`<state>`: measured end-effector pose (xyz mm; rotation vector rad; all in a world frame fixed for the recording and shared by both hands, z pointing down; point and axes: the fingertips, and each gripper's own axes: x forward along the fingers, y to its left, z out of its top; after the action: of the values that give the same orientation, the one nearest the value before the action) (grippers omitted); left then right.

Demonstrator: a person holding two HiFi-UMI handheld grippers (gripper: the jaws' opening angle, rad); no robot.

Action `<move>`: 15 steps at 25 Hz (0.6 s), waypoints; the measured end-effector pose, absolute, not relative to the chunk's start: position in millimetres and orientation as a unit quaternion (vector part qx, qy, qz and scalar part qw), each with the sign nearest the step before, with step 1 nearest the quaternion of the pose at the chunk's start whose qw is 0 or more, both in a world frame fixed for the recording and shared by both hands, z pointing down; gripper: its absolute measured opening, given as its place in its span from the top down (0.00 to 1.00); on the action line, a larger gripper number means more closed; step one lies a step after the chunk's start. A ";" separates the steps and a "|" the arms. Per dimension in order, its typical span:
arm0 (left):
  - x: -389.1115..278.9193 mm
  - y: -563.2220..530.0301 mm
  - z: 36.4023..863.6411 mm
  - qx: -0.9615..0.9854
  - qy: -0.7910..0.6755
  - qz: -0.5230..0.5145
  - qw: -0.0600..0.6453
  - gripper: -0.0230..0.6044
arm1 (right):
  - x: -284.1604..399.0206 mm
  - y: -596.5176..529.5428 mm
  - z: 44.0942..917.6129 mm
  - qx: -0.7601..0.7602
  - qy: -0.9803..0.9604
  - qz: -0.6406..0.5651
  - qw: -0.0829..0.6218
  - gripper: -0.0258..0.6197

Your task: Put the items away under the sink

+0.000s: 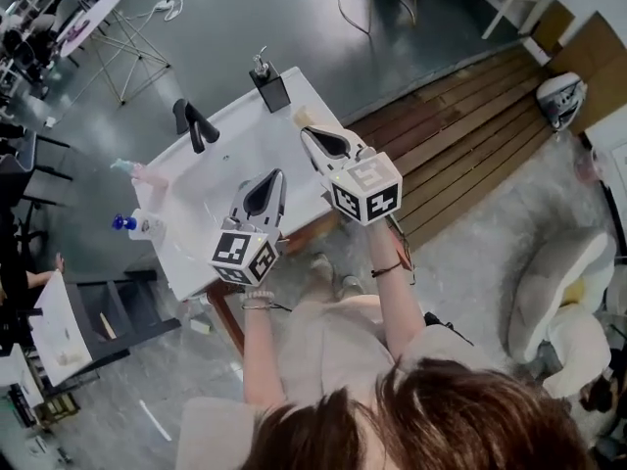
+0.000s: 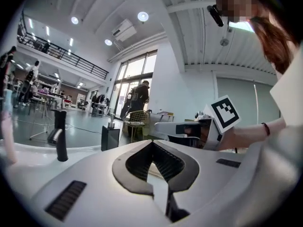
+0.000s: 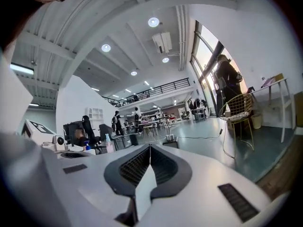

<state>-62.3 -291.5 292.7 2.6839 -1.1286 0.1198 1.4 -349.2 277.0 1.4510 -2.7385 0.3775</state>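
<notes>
Both grippers are up over the sink point(image 1: 245, 130), nothing held. Left gripper point(image 2: 152, 143): jaws together, tips meeting, nothing between them. Right gripper point(image 3: 150, 145): same, pads pressed shut on nothing.

Where the items are, all sitting on the sink top:
- Dispenser point(image 1: 266, 86): upright at the far corner, ahead of the right fingertips and a little to their left, apart from them.
- Pink bottle point(image 1: 145, 174): lying at the left edge, well off to the left of the left fingers.
- Blue-capped bottle point(image 1: 132, 225): near the same edge, left of the left gripper and back toward me.
- Small pale thing point(image 1: 302, 117): just past the right fingertips at the sink's edge. Too small to tell what it is.

The faucet point(image 1: 194, 123) stands ahead of the left fingers and to their left; it is fixed, not an item.

Progress, my judgement: nothing is put away yet. Every item I can see is on top and neither gripper has picked one. The space under the sink is mostly hidden by the top, so I cannot tell whether anything is in there. Left to do is every item: grab, carry down, place below. The dispenser looks the closest first pick for the right gripper, and its jaws must open first.
</notes>
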 end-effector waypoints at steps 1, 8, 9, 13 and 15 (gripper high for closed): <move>-59.9 -295.0 296.4 0.919 -0.374 0.046 0.117 0.96 | 4.0 -352.0 279.1 0.473 -0.873 0.119 0.020 0.93; -37.1 -317.7 313.7 0.940 -0.303 0.055 0.146 0.96 | 28.1 -369.4 306.2 0.537 -0.828 0.109 0.119 0.93; -35.8 -318.3 317.8 0.942 -0.295 0.057 0.150 0.96 | 29.2 -369.6 312.4 0.539 -0.824 0.112 0.134 0.93; -36.8 -324.3 326.1 0.947 -0.272 0.063 0.158 0.96 | 29.5 -371.9 328.8 0.544 -0.814 0.130 0.160 0.93; -36.6 -325.3 329.0 0.950 -0.260 0.067 0.158 0.96 | 29.4 -372.4 335.3 0.548 -0.808 0.137 0.166 0.93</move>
<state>-36.6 -325.3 329.0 2.7179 -0.7448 0.1913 29.4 -372.4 335.3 1.5603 -2.3008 0.3905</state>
